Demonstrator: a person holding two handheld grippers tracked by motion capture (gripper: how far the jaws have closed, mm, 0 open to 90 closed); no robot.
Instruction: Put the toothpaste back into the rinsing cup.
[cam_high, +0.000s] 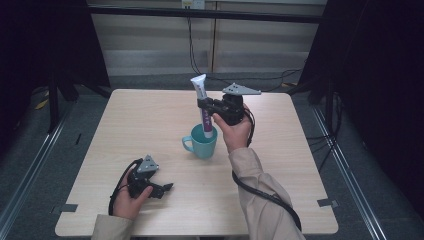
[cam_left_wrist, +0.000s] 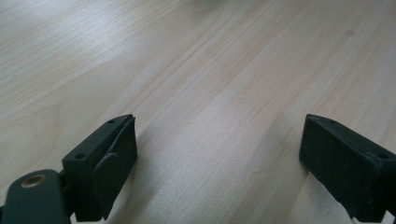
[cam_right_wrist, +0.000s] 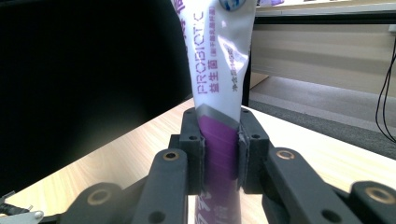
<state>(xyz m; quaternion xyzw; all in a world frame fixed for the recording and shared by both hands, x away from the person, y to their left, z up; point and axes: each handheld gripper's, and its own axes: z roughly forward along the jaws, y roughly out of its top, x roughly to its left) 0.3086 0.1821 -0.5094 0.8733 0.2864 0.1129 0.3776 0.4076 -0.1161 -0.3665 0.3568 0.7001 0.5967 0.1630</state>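
Left gripper (cam_high: 159, 189): low over the table (cam_high: 150, 120) near the front-left corner, jaws wide apart, nothing between them. In the left gripper view just bare wood grain ahead of the pads (cam_left_wrist: 114, 163). Idle, well apart from the work.

Teal mug (cam_high: 202, 141): upright about mid-table, handle pointing toward the left edge. Nothing steadying it.

Right gripper (cam_high: 206, 106): above the mug, clamped on the toothpaste tube (cam_high: 201, 100). Right gripper view shows both pads tight against the purple band of the toothpaste tube (cam_right_wrist: 219, 70), white printed section rising above them. Tube is roughly upright, leaning slightly toward the left edge; lower end is down inside the mug rim, flat crimped end on top.

Progress call: reads as standing the tube in the mug. Grasp and insertion look mostly done. Can't tell whether the bottom end is touching the mug floor yet. Left: seat it, let go, back off without tipping tube or mug. Tube is tall against the mug, so it will likely lean on the rim once free.
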